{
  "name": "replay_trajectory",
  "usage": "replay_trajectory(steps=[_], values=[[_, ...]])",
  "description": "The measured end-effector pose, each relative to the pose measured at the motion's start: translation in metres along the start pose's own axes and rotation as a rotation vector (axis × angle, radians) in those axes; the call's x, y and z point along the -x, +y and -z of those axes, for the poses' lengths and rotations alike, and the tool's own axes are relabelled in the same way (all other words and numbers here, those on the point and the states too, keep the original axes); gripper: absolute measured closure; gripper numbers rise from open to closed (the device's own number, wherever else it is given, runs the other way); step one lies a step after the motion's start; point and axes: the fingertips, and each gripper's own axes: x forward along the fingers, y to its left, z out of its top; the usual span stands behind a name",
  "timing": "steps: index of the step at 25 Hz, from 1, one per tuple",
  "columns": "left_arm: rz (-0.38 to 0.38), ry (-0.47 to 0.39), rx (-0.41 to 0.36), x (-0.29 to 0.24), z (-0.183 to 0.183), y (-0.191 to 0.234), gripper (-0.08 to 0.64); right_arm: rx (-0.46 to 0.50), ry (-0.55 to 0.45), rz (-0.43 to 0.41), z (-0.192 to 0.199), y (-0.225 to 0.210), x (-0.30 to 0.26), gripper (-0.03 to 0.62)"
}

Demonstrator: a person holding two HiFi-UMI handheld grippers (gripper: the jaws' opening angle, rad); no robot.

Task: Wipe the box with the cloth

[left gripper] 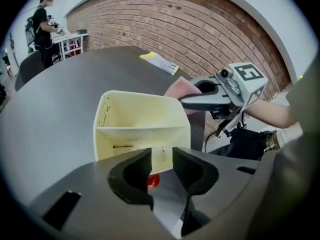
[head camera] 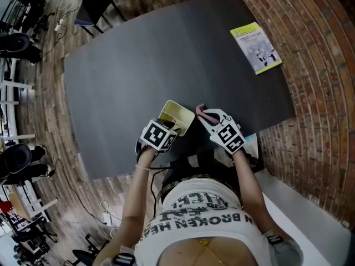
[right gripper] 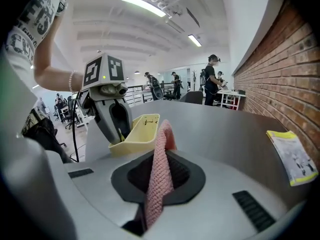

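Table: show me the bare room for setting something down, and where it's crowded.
Bare: the table's whole middle and left, from the box out to the far edge, and the strip left of the booklet. Crowded: the near edge, where the box, the left gripper and the right gripper with its cloth sit close together.

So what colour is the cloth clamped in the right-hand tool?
Pink, with a knitted, bumpy weave. The cloth shows best in the right gripper view.
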Motion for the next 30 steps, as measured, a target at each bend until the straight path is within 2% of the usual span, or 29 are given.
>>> replay_trajectory(steps=[5, 8, 10, 11, 15, 17, 23, 26, 30], values=[[0.035, 0.084, -0.081, 0.008, 0.022, 0.002, 0.423, 0.0, -0.011, -0.006, -0.009, -0.001, -0.004, 0.575], [0.034, 0.059, -0.061, 0.011, 0.023, 0.005, 0.422, 0.013, -0.005, -0.022, -0.01, 0.002, -0.008, 0.575], [0.037, -0.024, 0.024, 0.018, 0.015, 0.007, 0.422, 0.015, -0.001, -0.029, -0.009, 0.004, -0.01, 0.575], [0.042, -0.095, 0.092, 0.025, 0.009, 0.008, 0.422, 0.012, 0.0, -0.031, -0.009, 0.004, -0.01, 0.575], [0.076, -0.443, 0.462, 0.051, -0.013, 0.019, 0.416, 0.003, 0.007, -0.033, -0.005, 0.001, -0.008, 0.575], [0.054, -0.514, 0.572, 0.051, -0.013, 0.023, 0.408, 0.0, 0.008, -0.035, -0.004, -0.004, -0.007, 0.575], [-0.087, -0.563, 0.639, 0.037, -0.02, 0.029, 0.403, 0.034, -0.014, -0.084, -0.016, -0.016, -0.009, 0.575], [-0.166, -0.508, 0.604, 0.032, -0.02, 0.032, 0.403, 0.068, -0.016, -0.119, -0.021, -0.016, -0.012, 0.575], [-0.192, -0.398, 0.558, 0.032, -0.017, 0.033, 0.403, 0.089, -0.024, -0.167, -0.025, -0.008, -0.017, 0.575]])
